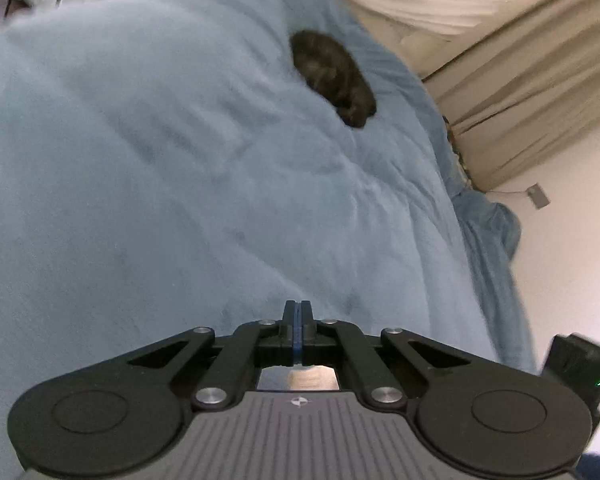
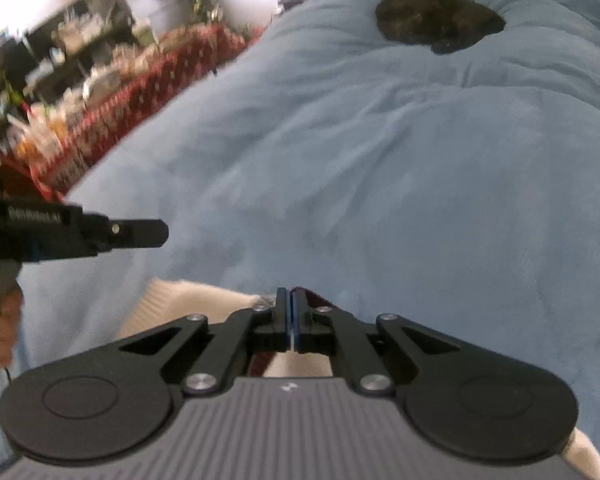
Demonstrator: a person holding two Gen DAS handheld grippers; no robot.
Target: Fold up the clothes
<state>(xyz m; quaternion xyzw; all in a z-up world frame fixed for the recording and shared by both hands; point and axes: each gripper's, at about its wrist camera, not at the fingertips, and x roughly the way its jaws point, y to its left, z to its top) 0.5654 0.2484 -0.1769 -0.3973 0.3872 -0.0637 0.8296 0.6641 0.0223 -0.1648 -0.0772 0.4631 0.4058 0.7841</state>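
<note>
Our left gripper is hovering pressed together over the blue blanket; our right gripper is closed too, nothing visibly clamped, above the cream garment.

Blue blanket, beige curtains

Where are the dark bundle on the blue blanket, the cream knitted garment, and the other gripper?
dark bundle (image 2: 440, 20), right wrist view, its middle.
cream knitted garment (image 2: 180, 304), right wrist view, ribbed edge left of the fingers.
left gripper (image 2: 156, 233), right wrist view, its closed tip.
</note>
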